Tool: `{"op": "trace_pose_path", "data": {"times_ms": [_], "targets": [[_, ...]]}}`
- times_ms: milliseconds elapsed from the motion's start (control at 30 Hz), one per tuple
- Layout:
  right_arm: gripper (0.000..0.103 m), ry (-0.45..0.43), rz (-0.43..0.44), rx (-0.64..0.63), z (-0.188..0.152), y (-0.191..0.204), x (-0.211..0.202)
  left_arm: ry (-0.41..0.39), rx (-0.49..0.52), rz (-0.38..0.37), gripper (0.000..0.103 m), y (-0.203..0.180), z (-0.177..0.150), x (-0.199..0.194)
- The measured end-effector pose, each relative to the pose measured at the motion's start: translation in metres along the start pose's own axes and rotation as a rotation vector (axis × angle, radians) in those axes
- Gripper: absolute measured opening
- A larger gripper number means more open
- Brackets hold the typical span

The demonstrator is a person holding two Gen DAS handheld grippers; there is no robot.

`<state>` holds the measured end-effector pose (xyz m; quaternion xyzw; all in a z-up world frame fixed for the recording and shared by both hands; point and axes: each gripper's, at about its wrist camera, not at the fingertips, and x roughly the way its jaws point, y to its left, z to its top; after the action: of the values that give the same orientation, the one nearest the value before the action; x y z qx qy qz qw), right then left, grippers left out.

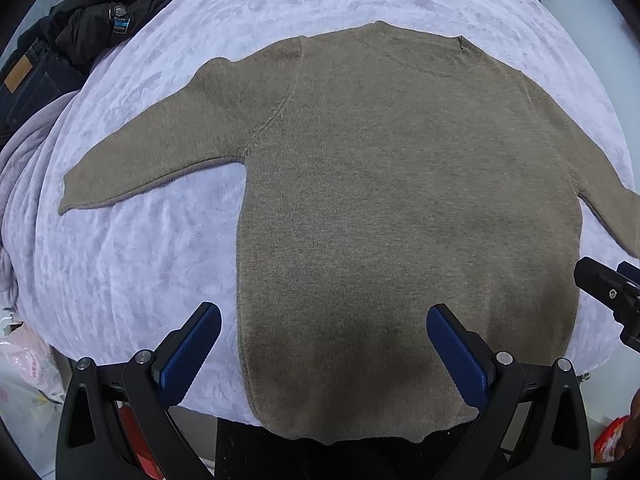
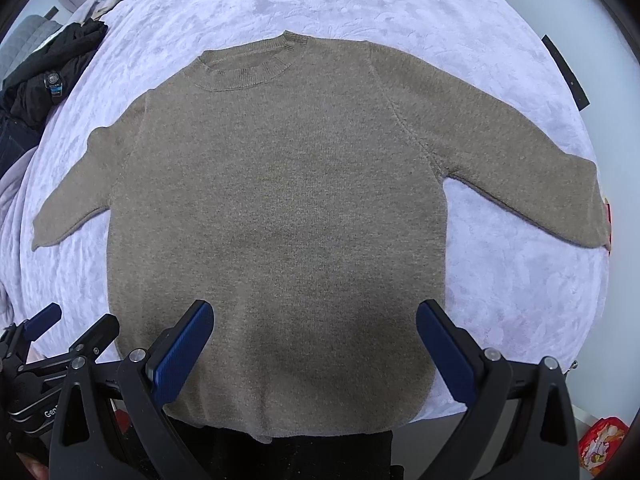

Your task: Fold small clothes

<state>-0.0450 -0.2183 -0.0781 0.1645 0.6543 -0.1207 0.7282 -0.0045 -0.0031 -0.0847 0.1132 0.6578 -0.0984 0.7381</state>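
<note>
A small brown knit sweater point(image 1: 400, 200) lies flat and spread out on a lilac plush blanket point(image 1: 140, 248), collar far, hem near, both sleeves stretched sideways. It also shows in the right wrist view point(image 2: 280, 200). My left gripper point(image 1: 324, 320) is open and empty, hovering above the hem's left part. My right gripper point(image 2: 314, 316) is open and empty above the hem's right part. The right gripper's tips show at the edge of the left wrist view point(image 1: 612, 292), and the left gripper shows in the right wrist view point(image 2: 60, 332).
A heap of black clothes point(image 1: 100, 16) and jeans point(image 1: 28, 84) lies at the far left of the blanket. A red snack packet point(image 2: 600, 444) lies low at the right. A pink plastic bag point(image 1: 28, 364) lies at the near left.
</note>
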Motion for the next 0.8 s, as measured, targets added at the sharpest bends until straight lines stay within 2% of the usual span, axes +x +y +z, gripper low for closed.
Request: {"op": "trace_pose_path", "data": {"times_ms": [600, 800], "targets": [[0.101, 0.011, 0.000, -0.005, 0.010, -0.003, 0.013, 0.018, -0.050, -0.006, 0.103, 0.014, 0.009, 0.022], [0.101, 0.017, 0.014, -0.020, 0.012, 0.002, 0.026, 0.016, -0.083, -0.061, 0.103, 0.022, 0.011, 0.032]]}}
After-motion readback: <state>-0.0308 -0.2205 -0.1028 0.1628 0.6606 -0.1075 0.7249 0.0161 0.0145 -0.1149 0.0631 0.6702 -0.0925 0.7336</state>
